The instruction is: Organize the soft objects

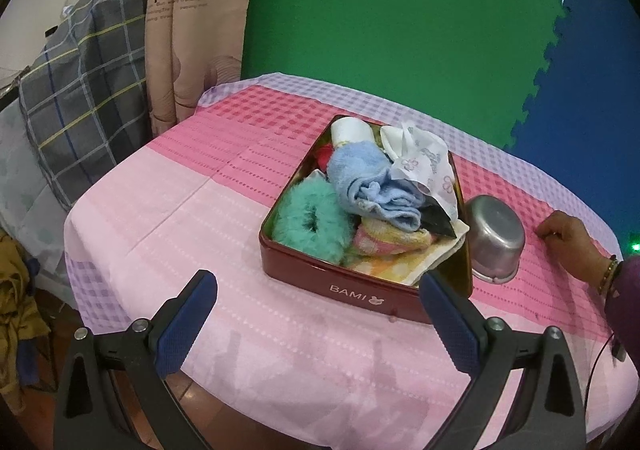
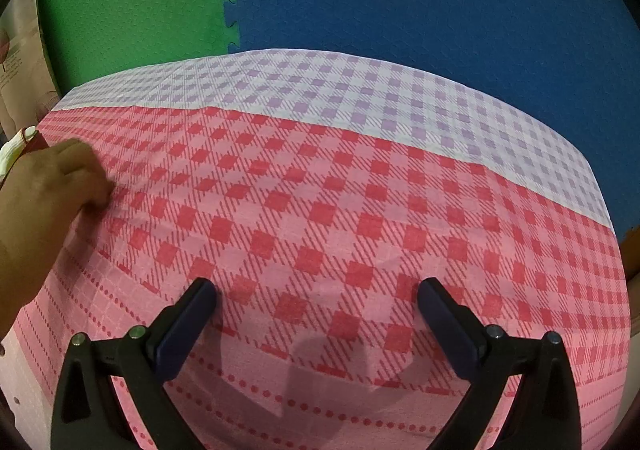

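Nearest the left wrist camera, the left claw (image 1: 318,292) hangs spread wide and empty above the pink checked cloth (image 1: 180,209) covering the counter. Just beyond it sits a dark red tin (image 1: 340,282) marked BAMI, heaped with soft things: a teal scrunchie (image 1: 308,219), a blue towel (image 1: 368,185), a pink and yellow cloth (image 1: 384,246) and a white printed cloth (image 1: 424,161). A metal bowl (image 1: 496,238) lies tipped against the tin's right side. Further right, a bare hand (image 1: 564,238) rests on the cloth. The right claw (image 2: 316,298) is likewise spread and empty over red checks.
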A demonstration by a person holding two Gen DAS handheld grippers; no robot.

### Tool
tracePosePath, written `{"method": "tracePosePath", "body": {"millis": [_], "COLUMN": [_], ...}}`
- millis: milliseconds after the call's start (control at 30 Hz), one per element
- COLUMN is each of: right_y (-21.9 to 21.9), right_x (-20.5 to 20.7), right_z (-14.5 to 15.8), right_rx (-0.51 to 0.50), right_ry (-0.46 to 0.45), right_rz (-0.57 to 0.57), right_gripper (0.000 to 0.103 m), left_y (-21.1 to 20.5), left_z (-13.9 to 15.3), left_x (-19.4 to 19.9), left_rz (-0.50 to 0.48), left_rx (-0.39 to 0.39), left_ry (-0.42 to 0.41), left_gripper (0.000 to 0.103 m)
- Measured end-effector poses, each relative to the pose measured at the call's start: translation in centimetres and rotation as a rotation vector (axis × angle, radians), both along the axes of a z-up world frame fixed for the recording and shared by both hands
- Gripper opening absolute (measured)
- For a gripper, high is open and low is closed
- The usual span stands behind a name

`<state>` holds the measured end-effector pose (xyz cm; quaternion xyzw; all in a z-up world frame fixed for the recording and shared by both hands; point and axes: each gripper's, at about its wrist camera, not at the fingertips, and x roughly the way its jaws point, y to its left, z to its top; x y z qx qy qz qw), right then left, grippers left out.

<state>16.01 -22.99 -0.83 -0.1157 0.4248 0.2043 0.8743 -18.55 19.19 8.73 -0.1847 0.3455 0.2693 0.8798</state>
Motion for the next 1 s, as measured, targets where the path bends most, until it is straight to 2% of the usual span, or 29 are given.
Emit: {"method": "tracePosePath", "body": {"millis": [167, 333, 500, 633, 833, 1000], "right_y": [0.1, 0.1, 0.0, 0.0, -0.1, 0.1], "right_x": [-0.1, 0.0, 0.1, 0.0, 0.1, -0.2], "right_z": [0.0, 0.0, 0.0, 0.0, 0.0, 0.1], "right_rx": [0.0, 0.0, 0.0, -0.002, -0.001, -0.018], "right_ry": [0.0, 0.0, 0.0, -0.001, 0.0, -0.014], "right_rz": [0.0, 0.0, 0.0, 0.001, 0.001, 0.004], "right_gripper": [0.103, 0.103, 0.103, 0.103, 0.103, 0.103], "left_y": [-0.4, -0.6, -0.7, -0.9, -1.1, -0.1], "left_z": [0.0, 0.7, 0.8, 1.5, 1.7, 1.9], "left_x": [0.1, -0.3, -0.2, -0.5, -0.7, -1.0], "left_rz": [-0.012, -0.015, -0.034, -0.014, -0.024, 0.008], "left_rx": [0.019, 0.038, 0.021, 0.058, 0.092, 0.056], "left_ry": [0.017, -0.016, -0.01, -0.038, -0.028, -0.061], "left_gripper": [0.1, 0.1, 0.1, 0.1, 0.1, 0.1]}}
